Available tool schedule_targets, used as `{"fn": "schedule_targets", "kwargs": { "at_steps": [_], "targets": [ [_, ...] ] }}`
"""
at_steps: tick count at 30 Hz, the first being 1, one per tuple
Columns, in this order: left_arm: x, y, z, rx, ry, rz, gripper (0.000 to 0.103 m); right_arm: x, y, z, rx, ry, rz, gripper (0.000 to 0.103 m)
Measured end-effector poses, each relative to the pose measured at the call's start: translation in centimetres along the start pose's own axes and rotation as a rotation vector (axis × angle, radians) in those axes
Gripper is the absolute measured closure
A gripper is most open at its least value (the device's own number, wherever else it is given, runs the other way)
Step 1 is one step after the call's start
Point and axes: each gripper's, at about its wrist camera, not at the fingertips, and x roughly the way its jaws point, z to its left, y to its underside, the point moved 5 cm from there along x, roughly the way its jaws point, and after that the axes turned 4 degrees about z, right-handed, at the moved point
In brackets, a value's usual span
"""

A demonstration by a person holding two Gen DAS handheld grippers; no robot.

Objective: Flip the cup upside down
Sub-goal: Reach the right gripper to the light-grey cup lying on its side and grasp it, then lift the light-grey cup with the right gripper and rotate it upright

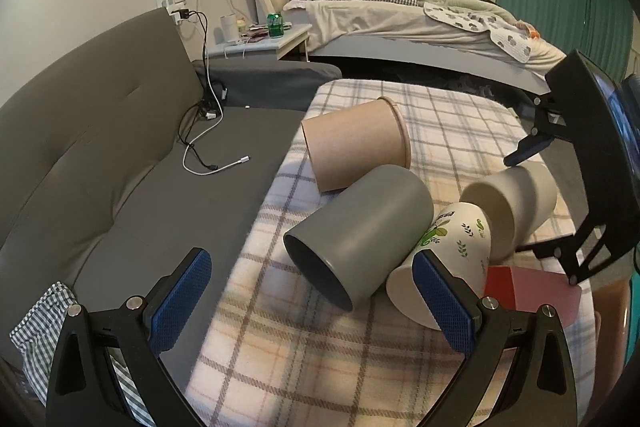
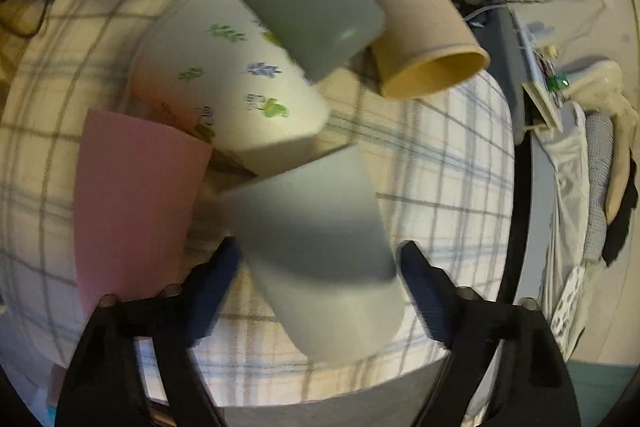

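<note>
Several cups lie on their sides on a plaid-covered table point(image 1: 320, 367). In the left wrist view a dark grey cup point(image 1: 360, 231) lies in the middle, a brown paper cup point(image 1: 356, 143) behind it, a white leaf-print cup point(image 1: 448, 259) to its right and a light grey cup point(image 1: 516, 203) beyond. My left gripper point(image 1: 312, 303) is open, just short of the dark grey cup's mouth. In the right wrist view my right gripper point(image 2: 316, 283) is open with the light grey cup point(image 2: 320, 251) lying between its fingers; I cannot tell if the pads touch. The right gripper point(image 1: 528, 155) also shows at the right edge of the left wrist view.
A pink box with a red side point(image 1: 532, 291) lies by the leaf-print cup; it shows pink in the right wrist view point(image 2: 128, 203). A grey sofa point(image 1: 100, 147) with cables point(image 1: 208, 147) stands left of the table. A bed point(image 1: 420, 23) and nightstand point(image 1: 260, 43) are behind.
</note>
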Motion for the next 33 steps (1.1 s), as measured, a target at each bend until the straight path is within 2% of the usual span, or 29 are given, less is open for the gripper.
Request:
{"fn": "schedule_targets", "kwargs": {
  "at_steps": [4,9,12,18,23,26,30,33],
  "targets": [
    [-1.1,-0.2,-0.1,-0.003,0.01,-0.01,0.0,-1.0,1.1,-0.8,0.094,0.001,0.021,0.029],
    [-3.7,-0.4,0.2,-0.011,0.033,-0.029,0.0,-4.5,2.9,-2.0,0.401,-0.043,0.046,0.031],
    [-5.9,-0.6,0.6,-0.023,0.054,-0.052,0.0,-8.0,3.7,-1.7,0.578,-0.104,0.005,0.032],
    [-10.2,-0.5,1.4,-0.011,0.091,-0.099,0.0,-15.9,3.9,2.8,0.713,-0.042,-0.021,0.033],
    [-13.3,0.9,2.9,0.01,0.126,-0.143,0.0,-20.2,3.2,8.7,0.886,-0.083,-0.038,0.033],
    [-14.0,2.3,4.2,0.01,0.131,-0.145,0.0,-20.5,2.7,11.8,1.039,-0.131,-0.057,0.034],
    [-14.1,4.0,6.2,-0.008,0.135,-0.126,0.0,-18.5,2.0,15.0,1.31,-0.274,-0.088,0.034],
    [-13.9,5.3,7.8,-0.03,0.124,-0.111,0.0,-16.3,0.5,16.7,1.39,-0.336,-0.064,0.035]
  ]
}}
